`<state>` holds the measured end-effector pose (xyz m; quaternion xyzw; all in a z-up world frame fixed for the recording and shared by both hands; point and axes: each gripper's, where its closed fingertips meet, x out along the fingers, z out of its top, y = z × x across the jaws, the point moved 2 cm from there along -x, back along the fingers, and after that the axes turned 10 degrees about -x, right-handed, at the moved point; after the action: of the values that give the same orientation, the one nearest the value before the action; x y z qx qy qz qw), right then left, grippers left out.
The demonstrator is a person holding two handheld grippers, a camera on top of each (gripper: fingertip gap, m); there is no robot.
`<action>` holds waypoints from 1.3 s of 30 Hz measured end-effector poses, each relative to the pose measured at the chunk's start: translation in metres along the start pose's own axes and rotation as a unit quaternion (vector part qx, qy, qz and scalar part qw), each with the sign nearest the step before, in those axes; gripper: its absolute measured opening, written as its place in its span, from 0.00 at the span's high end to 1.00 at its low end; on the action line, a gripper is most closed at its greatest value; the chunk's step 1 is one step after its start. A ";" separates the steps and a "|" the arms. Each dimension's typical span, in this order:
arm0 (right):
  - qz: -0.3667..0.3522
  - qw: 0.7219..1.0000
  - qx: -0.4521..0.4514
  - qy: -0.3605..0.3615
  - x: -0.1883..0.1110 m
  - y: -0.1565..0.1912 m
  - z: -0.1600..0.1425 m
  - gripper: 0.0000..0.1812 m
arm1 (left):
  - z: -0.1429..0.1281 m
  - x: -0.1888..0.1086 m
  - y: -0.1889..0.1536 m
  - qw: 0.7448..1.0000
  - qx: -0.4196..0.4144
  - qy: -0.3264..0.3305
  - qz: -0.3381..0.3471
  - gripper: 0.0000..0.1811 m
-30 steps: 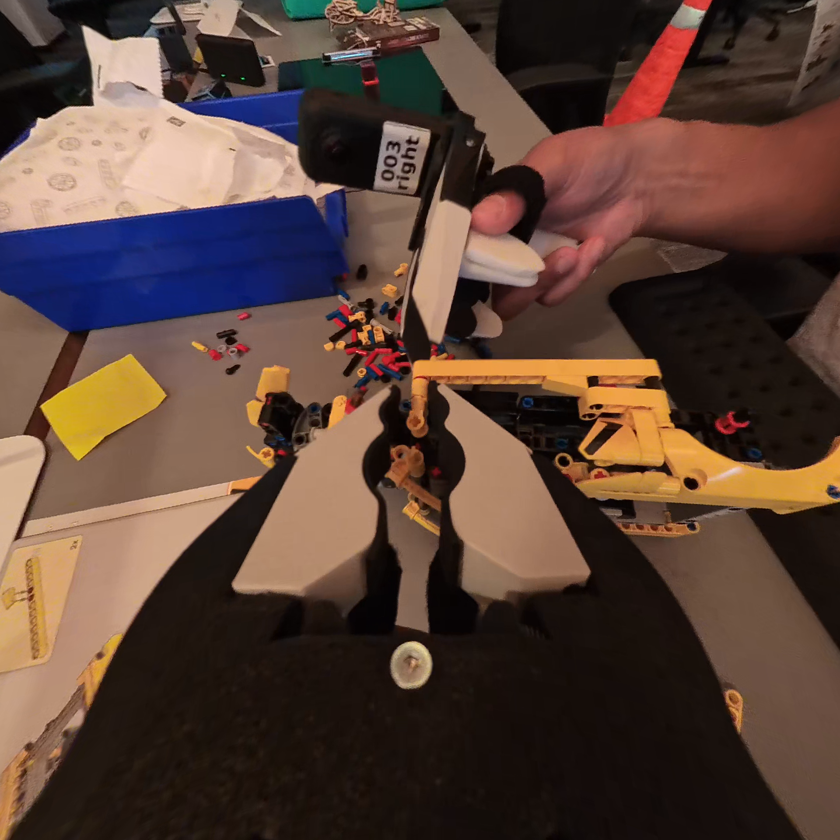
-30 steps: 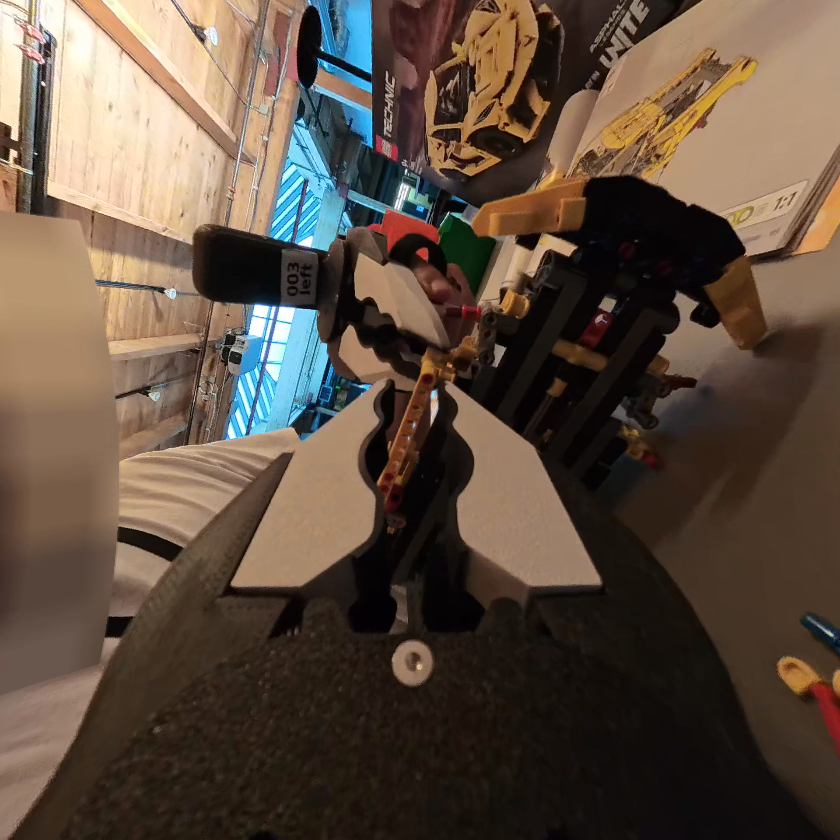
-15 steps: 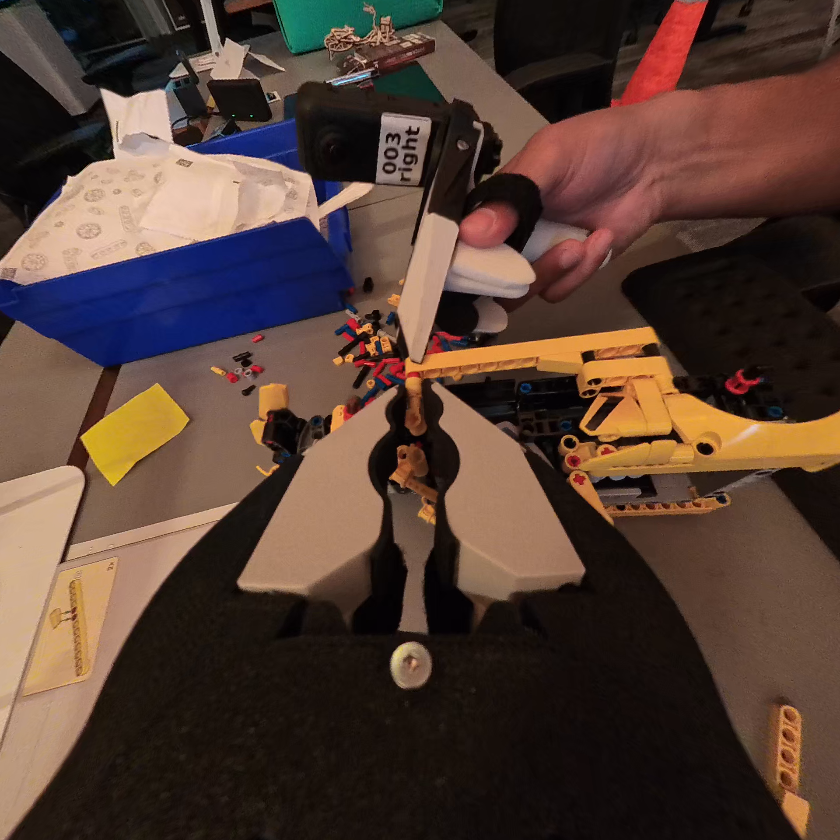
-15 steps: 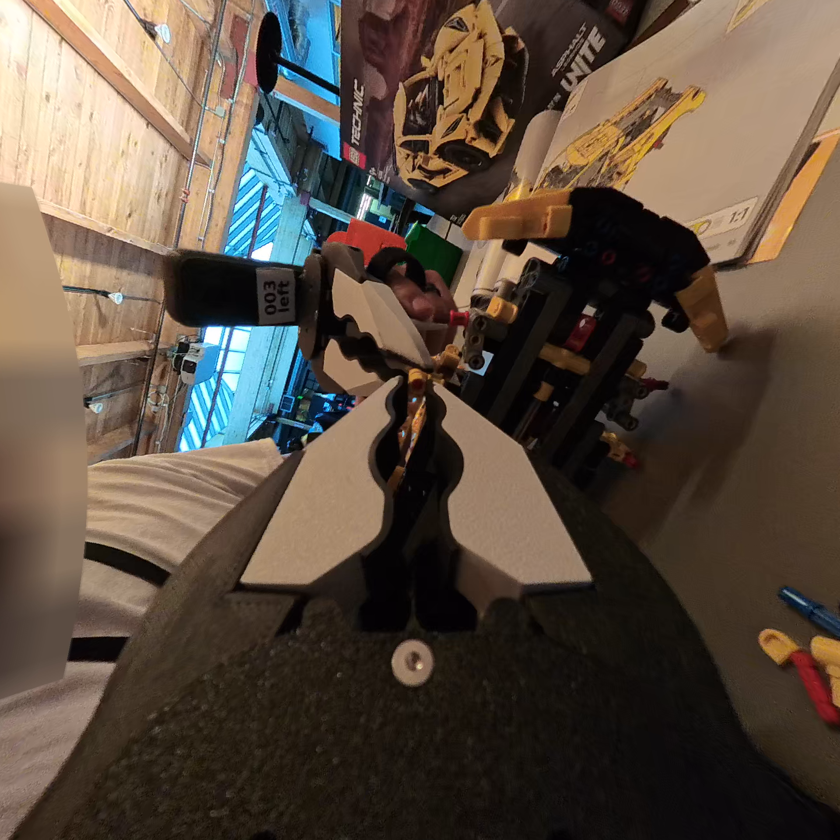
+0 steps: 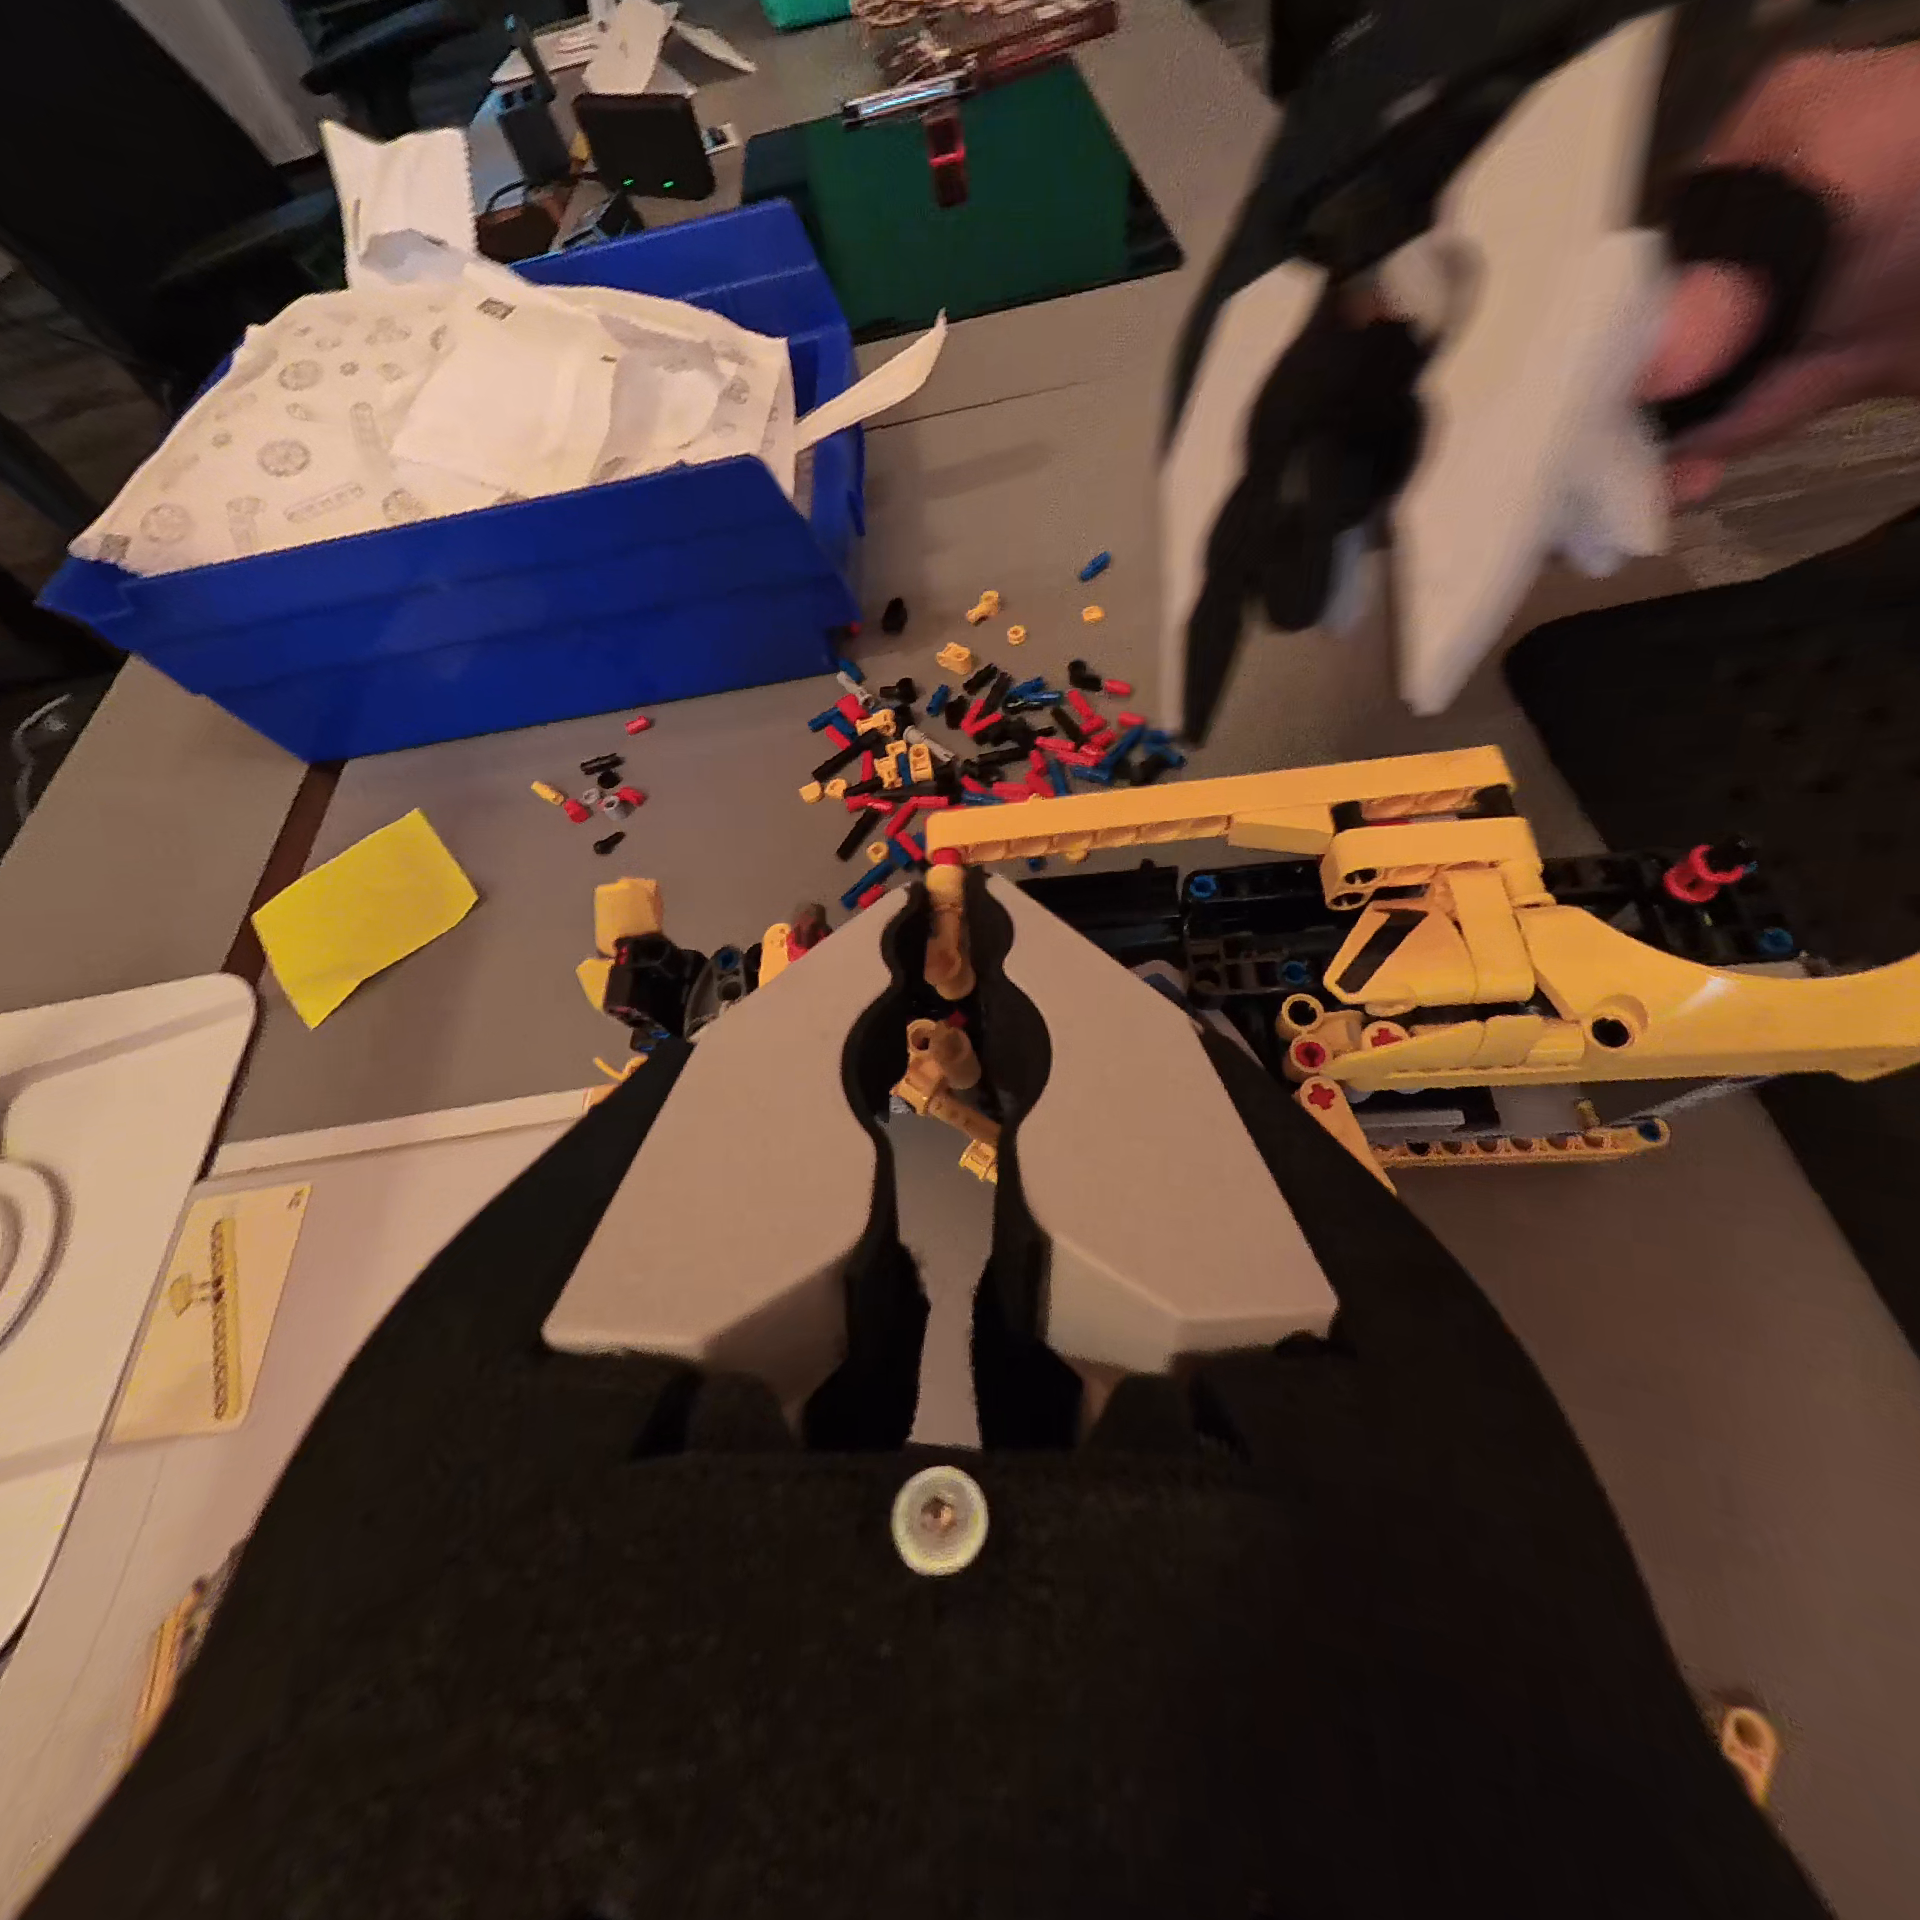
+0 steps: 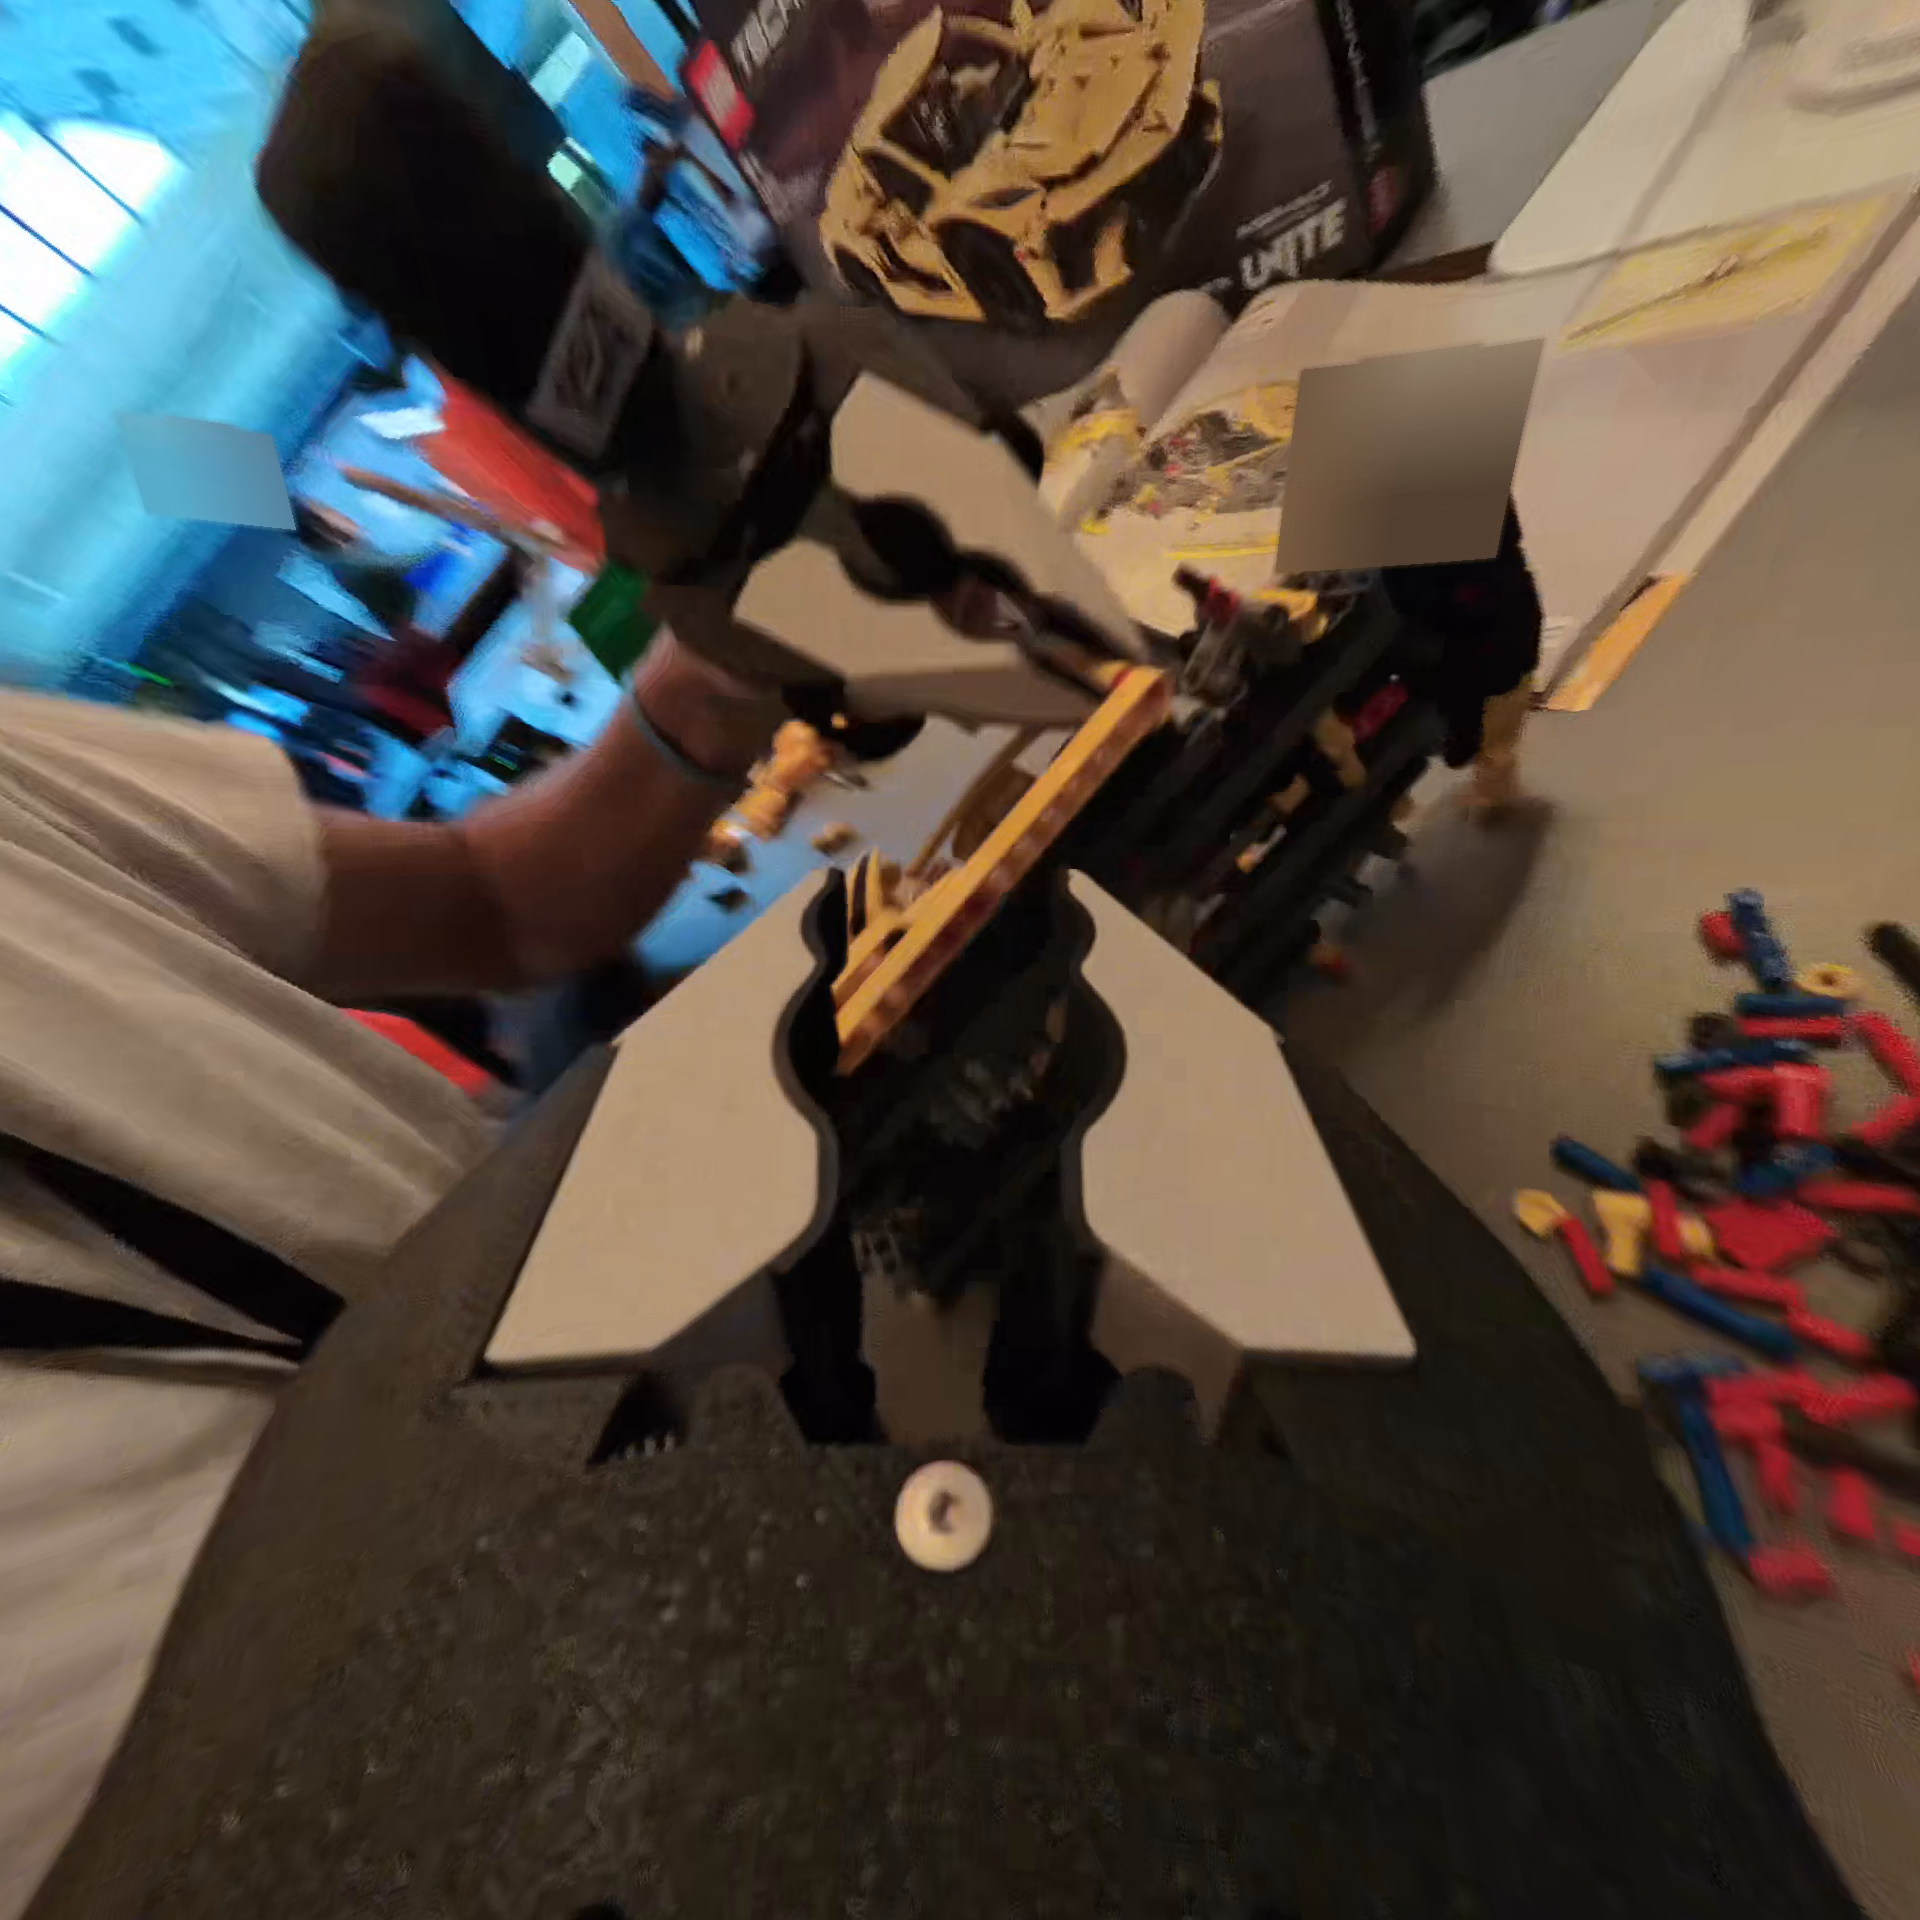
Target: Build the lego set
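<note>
Pinching a small yellow connector piece (image 5: 943, 925) at frame centre, the left gripper (image 5: 948, 894) steadies the yellow-and-black lego model (image 5: 1434, 935) lying centre-right on the grey table (image 5: 1558, 1455); the blurred right gripper (image 5: 1309, 623), upper right, hangs spread and empty.

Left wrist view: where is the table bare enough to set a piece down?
Bare grey table lies in front of the yellow model, and between the yellow paper and the blue bin. Crowded: the loose pins behind the model.
</note>
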<state>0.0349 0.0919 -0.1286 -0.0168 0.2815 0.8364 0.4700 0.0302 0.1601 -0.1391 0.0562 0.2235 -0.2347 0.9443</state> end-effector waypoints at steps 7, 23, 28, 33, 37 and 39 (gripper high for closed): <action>-0.200 0.978 -0.032 0.038 -0.012 0.029 -0.029 0.71 | -0.001 -0.003 0.001 0.995 -0.055 0.008 0.086 0.96; -0.280 0.947 -0.046 0.148 0.002 0.013 -0.018 0.88 | -0.004 -0.010 -0.004 0.984 -0.109 0.018 0.142 0.97; -0.303 0.936 -0.059 0.169 0.001 0.013 -0.019 0.88 | -0.004 -0.009 -0.004 0.983 -0.123 0.015 0.139 0.96; -0.322 0.928 -0.078 0.173 0.002 0.015 -0.020 0.88 | -0.004 -0.010 -0.005 0.983 -0.120 0.018 0.140 0.96; -0.319 0.930 -0.079 0.165 0.001 0.014 -0.020 0.89 | -0.004 -0.009 -0.005 0.982 -0.120 0.019 0.141 0.96; -0.315 0.934 -0.071 0.152 0.001 0.013 -0.019 0.89 | -0.004 -0.009 -0.004 0.982 -0.122 0.019 0.143 0.96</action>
<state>0.0197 0.0782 -0.1385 -0.2649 0.2700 0.6503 0.6588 0.0193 0.1610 -0.1390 -0.0237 0.2584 -0.0666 0.9634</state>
